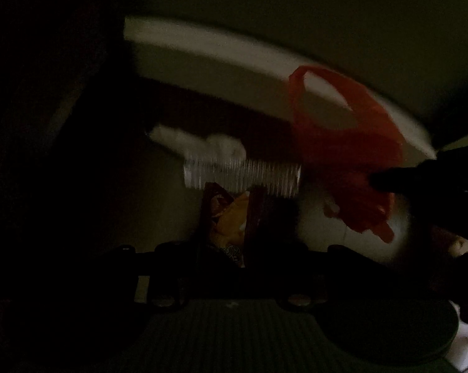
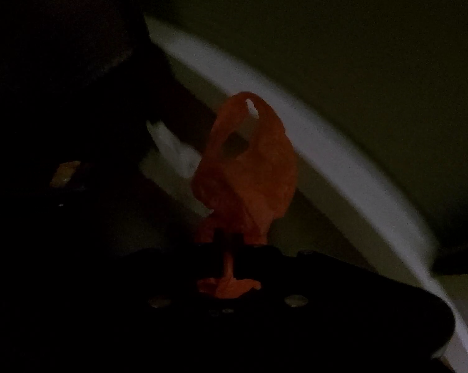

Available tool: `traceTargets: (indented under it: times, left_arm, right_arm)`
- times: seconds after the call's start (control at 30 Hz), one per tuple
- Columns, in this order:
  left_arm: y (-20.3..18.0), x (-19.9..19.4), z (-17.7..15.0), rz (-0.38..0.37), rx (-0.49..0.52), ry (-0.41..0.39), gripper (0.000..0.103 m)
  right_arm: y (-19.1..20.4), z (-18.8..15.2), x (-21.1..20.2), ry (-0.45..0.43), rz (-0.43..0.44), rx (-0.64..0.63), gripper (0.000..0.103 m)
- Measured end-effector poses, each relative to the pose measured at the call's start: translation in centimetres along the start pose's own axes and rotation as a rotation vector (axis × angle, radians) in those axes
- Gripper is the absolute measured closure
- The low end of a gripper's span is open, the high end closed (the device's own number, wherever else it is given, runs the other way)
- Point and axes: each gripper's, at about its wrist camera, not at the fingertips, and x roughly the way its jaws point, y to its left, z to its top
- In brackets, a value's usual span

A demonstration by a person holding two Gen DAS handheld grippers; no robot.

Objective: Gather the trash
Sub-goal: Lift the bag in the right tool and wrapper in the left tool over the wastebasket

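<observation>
The scene is very dark and blurred. In the left wrist view my left gripper [image 1: 230, 217] is shut on a brown and orange snack wrapper [image 1: 226, 217] with a ridged silver end [image 1: 243, 175]. A red plastic bag [image 1: 342, 143] hangs to its right, held by my right gripper [image 1: 386, 183], which comes in from the right. In the right wrist view my right gripper [image 2: 229, 248] is shut on the red plastic bag [image 2: 249, 171], whose handle loop stands up ahead of the fingers. White crumpled paper [image 1: 199, 144] lies behind the wrapper; it also shows in the right wrist view [image 2: 171, 149].
A pale curved band, a rim or baseboard [image 1: 209, 46], runs across the background in both views [image 2: 327, 143]. A dark mass fills the left side [image 1: 47, 124]. The wall above is dull green.
</observation>
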Motion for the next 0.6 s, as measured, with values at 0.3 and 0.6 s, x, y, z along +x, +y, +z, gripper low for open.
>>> traceTargets:
  times: [0.3, 0.6]
  left_arm:
    - [0.0, -14.4, 3.5, -0.014, -0.022, -0.199, 0.07]
    - [-0.2, -31.2, 2.2, 0.034, -0.017, -0.387, 0.07]
  right_arm:
    - [3.6, 4.7, -15.2, -0.209, 0.024, -0.111, 0.1]
    - [10.3, 6.3, -31.7, -0.446, 0.047, -0.271, 0.1]
